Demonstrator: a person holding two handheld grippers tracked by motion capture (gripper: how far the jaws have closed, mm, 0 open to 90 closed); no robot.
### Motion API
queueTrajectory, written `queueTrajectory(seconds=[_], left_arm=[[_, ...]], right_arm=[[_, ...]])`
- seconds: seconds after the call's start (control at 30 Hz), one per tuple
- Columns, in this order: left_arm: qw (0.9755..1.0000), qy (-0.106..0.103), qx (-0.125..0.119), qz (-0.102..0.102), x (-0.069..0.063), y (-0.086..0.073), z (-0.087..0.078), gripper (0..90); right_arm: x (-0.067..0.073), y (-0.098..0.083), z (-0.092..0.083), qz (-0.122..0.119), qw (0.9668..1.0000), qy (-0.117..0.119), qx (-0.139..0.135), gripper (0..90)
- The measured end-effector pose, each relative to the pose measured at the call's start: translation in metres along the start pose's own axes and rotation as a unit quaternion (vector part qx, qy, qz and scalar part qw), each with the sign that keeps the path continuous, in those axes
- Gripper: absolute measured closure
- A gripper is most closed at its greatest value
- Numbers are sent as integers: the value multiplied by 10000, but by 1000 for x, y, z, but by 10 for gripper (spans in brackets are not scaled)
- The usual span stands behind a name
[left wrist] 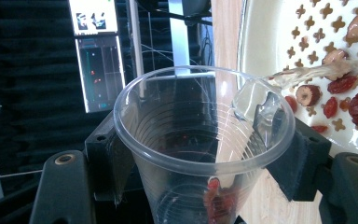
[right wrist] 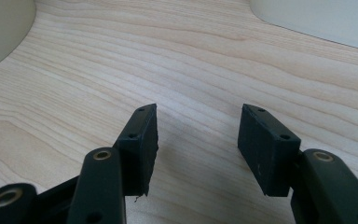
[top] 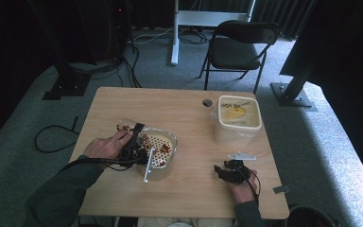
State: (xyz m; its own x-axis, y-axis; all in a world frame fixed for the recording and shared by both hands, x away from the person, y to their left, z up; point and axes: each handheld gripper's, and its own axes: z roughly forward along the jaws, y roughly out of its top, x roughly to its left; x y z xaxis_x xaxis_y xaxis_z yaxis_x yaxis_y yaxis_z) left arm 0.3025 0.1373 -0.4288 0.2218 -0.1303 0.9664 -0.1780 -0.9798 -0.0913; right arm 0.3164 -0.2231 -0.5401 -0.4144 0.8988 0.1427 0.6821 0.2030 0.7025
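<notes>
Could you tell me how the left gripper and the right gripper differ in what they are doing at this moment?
The left gripper is shut on a clear plastic cup, tipped so water runs onto the perforated strainer with red dates; the right gripper stands open with nothing between its jaws. The left gripper is raised over the strainer, while the right gripper sits low near the bare wooden table. Both have black jaws and are hand-held.

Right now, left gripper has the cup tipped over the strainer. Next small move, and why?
Probably tilt the clear plastic cup a little further. The left gripper is shut on it, water pours from its rim onto the perforated strainer, where red dates already lie, yet a few dates remain at the cup's bottom. The right gripper rests open on the table.
</notes>
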Motion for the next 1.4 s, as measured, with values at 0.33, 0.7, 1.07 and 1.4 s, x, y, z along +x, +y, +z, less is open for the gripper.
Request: queueTrajectory(seconds=[0.33, 0.7, 1.07, 1.4], left_arm=[[9995, 171, 12, 252, -5, 0, 1, 318], [9994, 225, 18, 245, -5, 0, 1, 318], [9991, 240, 33, 349, -6, 0, 2, 319], [9990, 264, 16, 369, -7, -1, 2, 319]], right_arm=[[0, 0, 0, 1, 10000, 5, -3, 468], [0, 0, 0, 1, 10000, 8, -6, 468], [0, 0, 1, 1, 10000, 15, -24, 467], [0, 0, 1, 3, 10000, 21, -32, 467]])
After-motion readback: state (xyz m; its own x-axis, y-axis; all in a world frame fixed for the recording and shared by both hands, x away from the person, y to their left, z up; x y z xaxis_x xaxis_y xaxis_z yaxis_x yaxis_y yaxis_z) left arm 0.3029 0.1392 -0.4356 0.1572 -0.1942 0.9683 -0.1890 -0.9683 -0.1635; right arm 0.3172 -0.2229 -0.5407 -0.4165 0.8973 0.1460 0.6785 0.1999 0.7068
